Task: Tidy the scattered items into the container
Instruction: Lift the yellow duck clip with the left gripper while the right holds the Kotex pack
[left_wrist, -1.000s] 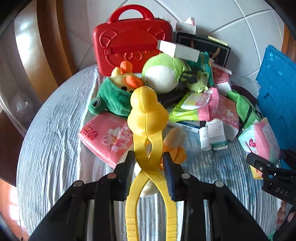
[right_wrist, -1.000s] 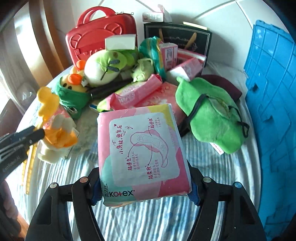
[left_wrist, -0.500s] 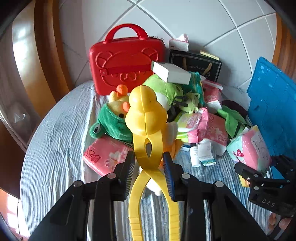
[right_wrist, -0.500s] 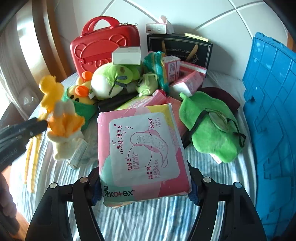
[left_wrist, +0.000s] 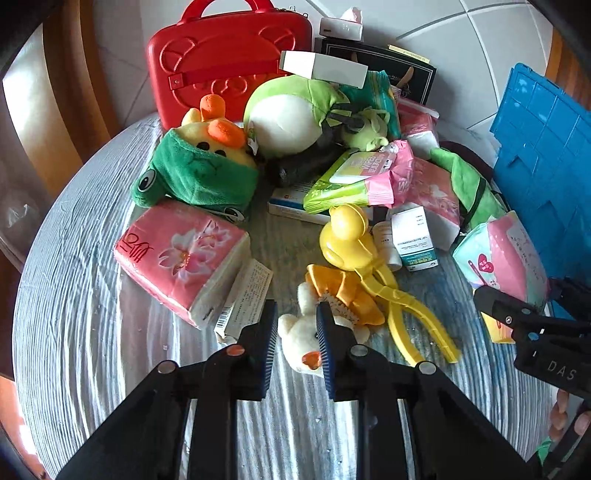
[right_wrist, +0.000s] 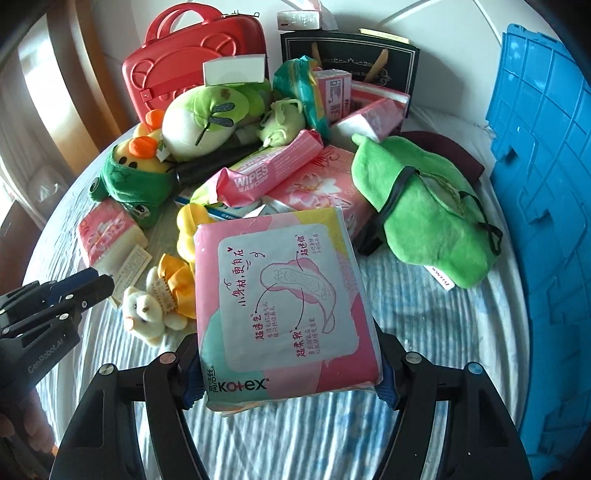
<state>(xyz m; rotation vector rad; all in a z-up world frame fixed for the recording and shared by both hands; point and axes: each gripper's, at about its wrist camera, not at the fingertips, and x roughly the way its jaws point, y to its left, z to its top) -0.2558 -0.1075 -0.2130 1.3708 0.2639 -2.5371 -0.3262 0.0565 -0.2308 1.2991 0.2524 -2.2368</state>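
Over the table's (left_wrist: 92, 332) near edge, the right claw (right_wrist: 288, 384) pinches a pad pack (right_wrist: 280, 302) by its two side edges. The pack is flat and soft, pink w/ mint and yellow corners, a white panel w/ a pad drawing and pink script, and brand lettering along its near end. It is tilted up off the cloth, same grip as 1 s ago. A blue crate (right_wrist: 546, 184) stands at the table's right edge, apart from the pack.

Diff vs earlier: the yellow duck tongs (left_wrist: 347, 236) were clamped upright in the left claw (left_wrist: 295, 314); now they lie flat on the cloth mid-table, duck head toward the far pile, handles splayed toward the near-right edge. Left claw's jaws have just been closing and are pressed nearly together w/ nothing pinched. A small white bear w/ orange ruffle (left_wrist: 295, 343) lies on the cloth beneath them; the right wrist view shows the claw clear of it. A pink tissue pack (left_wrist: 181, 254) sits just left of the bear.
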